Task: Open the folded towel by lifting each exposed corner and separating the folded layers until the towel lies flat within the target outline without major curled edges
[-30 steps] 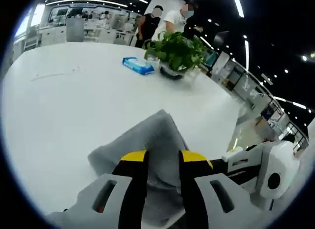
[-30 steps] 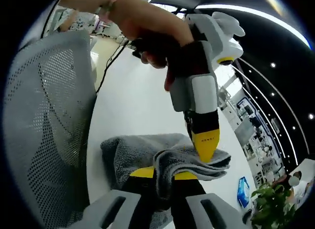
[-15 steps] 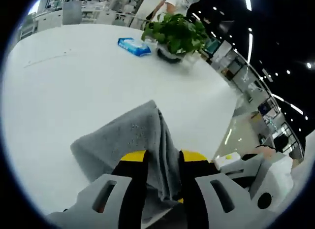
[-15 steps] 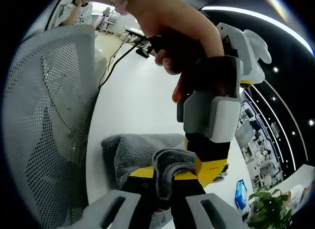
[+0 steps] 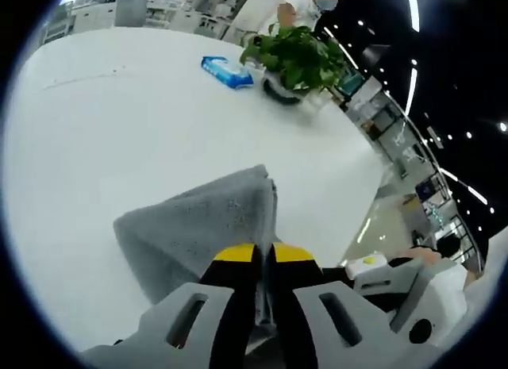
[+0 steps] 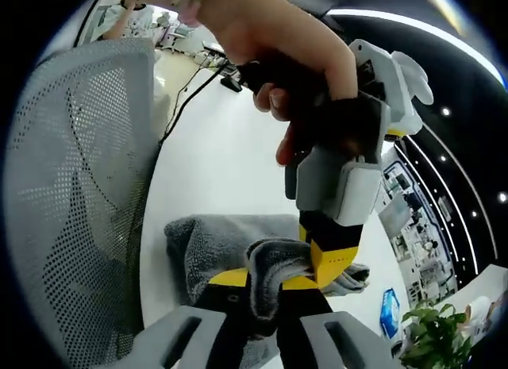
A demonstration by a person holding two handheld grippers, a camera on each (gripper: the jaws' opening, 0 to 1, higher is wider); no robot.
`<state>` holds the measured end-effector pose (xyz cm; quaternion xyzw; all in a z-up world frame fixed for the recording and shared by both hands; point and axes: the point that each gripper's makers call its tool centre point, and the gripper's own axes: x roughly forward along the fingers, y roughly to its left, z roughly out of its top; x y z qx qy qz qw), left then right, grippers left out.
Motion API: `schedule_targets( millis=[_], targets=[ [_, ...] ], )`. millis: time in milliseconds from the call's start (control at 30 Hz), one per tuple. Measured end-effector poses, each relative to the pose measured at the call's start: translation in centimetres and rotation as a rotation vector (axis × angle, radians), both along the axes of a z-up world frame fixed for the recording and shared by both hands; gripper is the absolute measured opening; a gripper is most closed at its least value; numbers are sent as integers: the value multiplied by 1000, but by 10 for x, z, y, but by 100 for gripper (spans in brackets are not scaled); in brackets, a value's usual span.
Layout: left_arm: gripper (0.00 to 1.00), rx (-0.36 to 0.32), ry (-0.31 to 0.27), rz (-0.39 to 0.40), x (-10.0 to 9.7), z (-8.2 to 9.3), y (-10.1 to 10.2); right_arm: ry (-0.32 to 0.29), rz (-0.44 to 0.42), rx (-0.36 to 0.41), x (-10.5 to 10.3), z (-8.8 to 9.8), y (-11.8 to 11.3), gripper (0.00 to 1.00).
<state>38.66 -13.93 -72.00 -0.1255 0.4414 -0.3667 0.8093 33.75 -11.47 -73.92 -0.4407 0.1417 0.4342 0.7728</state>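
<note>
Two tools, left (image 5: 262, 262) and right (image 6: 262, 286), each pinch a grey towel (image 5: 198, 226) fold above the surface (image 5: 119, 123); next, pull layers apart.

No text, label, brand, number or sign can be read in either view. The blue packet (image 5: 227, 70) lying on the white table (image 5: 119, 131) just beside the potted plant (image 5: 295, 59) carries a pale patch on its top (too small and blurred to make out any print).
</note>
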Motion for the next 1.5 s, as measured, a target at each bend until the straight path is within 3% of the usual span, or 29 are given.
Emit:
schedule_targets(
  millis=[67, 133, 167, 233, 300, 400, 600, 633, 700, 767, 800, 867, 933, 1033, 1100, 1333, 1500],
  targets=[
    [3, -2, -20, 1, 0, 1, 1, 55, -21, 64, -2, 1, 2, 8],
    [3, -6, -36, 9, 1, 3, 3, 150, -46, 149, -6, 2, 4, 11],
    [3, -14, -46, 14, 2, 4, 4, 237, -95, 226, -8, 4, 3, 13],
    [3, -31, -53, 26, 4, 7, 5, 348, -166, 371, -10, 13, 1, 14],
    [3, -41, -64, 38, 5, 10, 8, 500, -247, 569, -13, 28, -1, 15],
    [3, -51, -73, 53, 6, 12, 14, 673, -374, 778, -11, 42, -22, 14],
    [3, -70, -80, 67, 4, 13, 15, 723, -562, 1051, 22, 64, -63, 18],
    [3, -69, -91, 64, 3, 14, 15, 790, -619, 1131, 29, 67, -67, 22],
    [3, -69, -108, 59, 2, 15, 15, 917, -666, 1210, 36, 70, -64, 24],
    [3, -59, -128, 53, 1, 16, 15, 949, -716, 1227, 47, 64, -63, 24],
    [3, -52, -141, 53, 1, 16, 16, 940, -725, 1201, 52, 59, -61, 24],
    [3, -56, -147, 57, 0, 18, 16, 987, -779, 1108, 55, 40, -53, 26],
    [3, -57, -157, 61, 0, 18, 18, 997, -803, 1072, 60, 30, -48, 23],
    [3, -61, -161, 61, 0, 19, 19, 1020, -776, 1026, 65, 22, -36, 12],
    [3, -61, -168, 57, 0, 20, 19, 1009, -773, 991, 68, 17, -30, 10],
    [3, -62, -168, 29, -4, 19, 17, 1063, -830, 949, 73, -5, -26, 12],
    [3, -76, -165, 20, -7, 18, 14, 1052, -866, 940, 86, -12, -26, 9]
  ],
)
